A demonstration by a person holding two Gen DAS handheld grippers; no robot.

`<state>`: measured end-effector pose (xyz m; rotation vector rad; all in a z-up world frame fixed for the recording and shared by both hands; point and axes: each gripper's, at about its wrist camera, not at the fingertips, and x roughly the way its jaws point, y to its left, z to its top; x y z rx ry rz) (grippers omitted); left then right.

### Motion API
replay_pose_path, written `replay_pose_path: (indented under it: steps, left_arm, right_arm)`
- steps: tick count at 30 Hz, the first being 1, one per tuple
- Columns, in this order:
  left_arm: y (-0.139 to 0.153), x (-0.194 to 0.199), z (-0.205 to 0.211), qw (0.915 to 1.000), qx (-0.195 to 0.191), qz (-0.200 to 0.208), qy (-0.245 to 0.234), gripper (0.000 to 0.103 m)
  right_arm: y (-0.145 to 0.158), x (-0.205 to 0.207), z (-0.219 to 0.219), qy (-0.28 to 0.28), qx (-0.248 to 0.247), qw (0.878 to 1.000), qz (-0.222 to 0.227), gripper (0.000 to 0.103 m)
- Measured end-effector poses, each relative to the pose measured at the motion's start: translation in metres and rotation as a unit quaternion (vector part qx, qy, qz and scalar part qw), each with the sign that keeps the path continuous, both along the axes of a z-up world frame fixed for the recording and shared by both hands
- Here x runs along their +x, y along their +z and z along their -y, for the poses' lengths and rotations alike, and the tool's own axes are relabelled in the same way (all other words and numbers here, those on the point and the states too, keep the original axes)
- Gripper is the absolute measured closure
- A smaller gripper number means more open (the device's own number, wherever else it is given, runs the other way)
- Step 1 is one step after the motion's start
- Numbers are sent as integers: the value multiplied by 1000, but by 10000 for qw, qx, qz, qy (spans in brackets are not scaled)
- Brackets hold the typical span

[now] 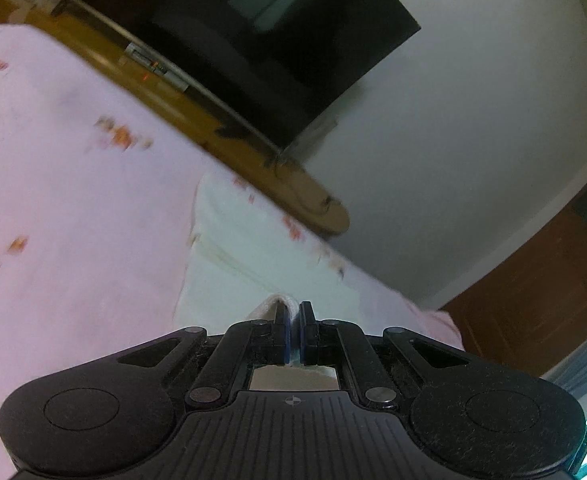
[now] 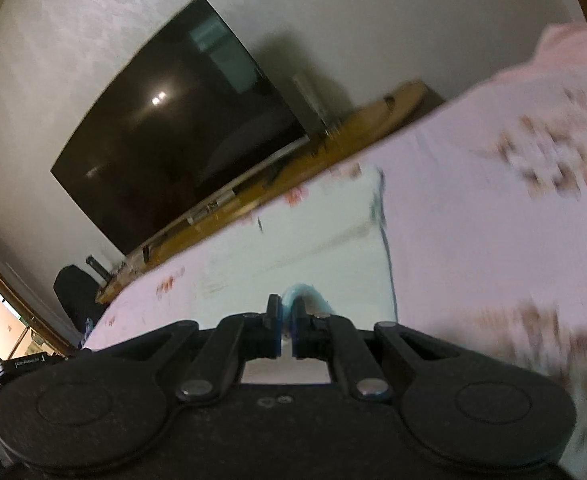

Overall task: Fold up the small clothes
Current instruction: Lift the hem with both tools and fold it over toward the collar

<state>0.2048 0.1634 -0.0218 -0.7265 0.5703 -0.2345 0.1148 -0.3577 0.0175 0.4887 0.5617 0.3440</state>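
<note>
Two tools are seen, each from its own wrist camera, and both are closed on fabric. The left tool (image 1: 292, 312) has its jaws drawn nearly together, and a bunched fold of whitish-pink cloth is pinched between them at the tips. The right tool (image 2: 287, 307) is likewise narrowed to a slit, with a pale blue edge of fabric gripped between its jaws.

The small garment (image 1: 237, 248), white with a faint mint tint, is spread on a pink bedsheet (image 1: 73, 184) printed with small orange and red motifs. In the left view the garment lies directly ahead of the tool and reaches up to it; a seam or hem line is seen crossing it. In the right view the same garment (image 2: 293, 232) is seen ahead of the tool, and a thin dark blue trim runs down its right edge. Whether the pinched cloth is lifted clear of the sheet cannot be told, since both pictures are blurred.

Beyond the bed, a wooden TV stand (image 1: 197, 120) is set against a pale wall (image 1: 473, 100), and a large dark television (image 2: 173, 132) stands on it. A black chair (image 2: 73, 292) is seen at the stand's far end in the right view.
</note>
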Motion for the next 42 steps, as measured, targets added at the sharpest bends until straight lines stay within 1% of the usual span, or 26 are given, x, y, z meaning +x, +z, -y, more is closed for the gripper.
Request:
replay_pose_path:
  steps: [2, 5, 9, 12, 15, 18, 22, 28, 30, 31, 32, 34, 35, 36, 37, 38, 39, 40, 41, 42]
  left_arm:
    - [6, 29, 0, 10000, 63, 55, 22, 99]
    - [11, 73, 1, 9999, 134, 83, 38, 99]
    - [9, 130, 4, 9997, 245, 66, -6, 99]
    - [2, 175, 8, 9991, 415, -24, -59, 99]
    - [-10, 216, 12, 9982, 545, -219, -80, 99]
    - [-25, 250, 15, 9971, 647, -385, -129, 99]
    - [-45, 280, 19, 9956, 712, -579, -164, 99]
    - [-80, 315, 19, 9938, 784, -778, -97, 99]
    - [-91, 320, 21, 9937, 807, -778, -87, 99]
    - [-95, 320, 21, 9943, 807, -693, -70, 99]
    - [-99, 320, 21, 9948, 769, -662, -10, 99]
    - [-100, 316, 19, 9958, 658, -634, 22, 98]
    - [-99, 312, 19, 9962, 695, -519, 23, 87]
    - [-96, 310, 19, 9959, 796, -419, 27, 73]
    - [-92, 306, 19, 9946, 966, -357, 133, 30]
    - [-89, 304, 18, 9937, 1075, -223, 202, 14]
    - [-85, 302, 16, 9932, 1144, -68, 201, 14]
    - [-82, 303, 13, 9934, 1139, -29, 145, 14]
    - [-80, 305, 10, 9935, 1130, -22, 123, 18]
    - [-78, 308, 9, 9930, 1182, -11, 75, 26]
  right_arm:
    - [10, 24, -1, 34, -42, 9999, 96, 98]
    - [15, 62, 0, 95, -110, 9998, 169, 98]
    - [10, 114, 0, 134, -153, 9997, 153, 98]
    - [-1, 155, 5, 93, -36, 9999, 65, 98]
    - [-15, 192, 9, 69, 38, 9999, -62, 98]
    - [-35, 230, 11, 97, 149, 9994, -302, 98]
    - [-60, 268, 11, 96, 125, 9986, -514, 98]
    - [-90, 307, 12, 148, 205, 9971, -715, 98]
    - [-99, 319, 10, 162, 144, 9967, -779, 98]
    - [-104, 323, 9, 189, 109, 9964, -817, 97]
    - [-108, 326, 8, 245, 99, 9963, -815, 94]
    - [-109, 324, 8, 382, 69, 9973, -621, 82]
    - [-107, 321, 9, 326, 61, 9981, -525, 69]
    - [-102, 315, 12, 189, 60, 9992, -352, 51]
    - [-98, 309, 16, 113, 104, 9997, -177, 43]
    - [-95, 305, 21, 72, 160, 9998, -40, 41]
    - [-93, 304, 24, 61, 194, 9998, -38, 43]
    - [-92, 305, 27, 68, 212, 9997, -78, 45]
    - [-92, 305, 29, 78, 187, 9997, -109, 48]
    - [-91, 306, 30, 93, 132, 9998, -130, 50]
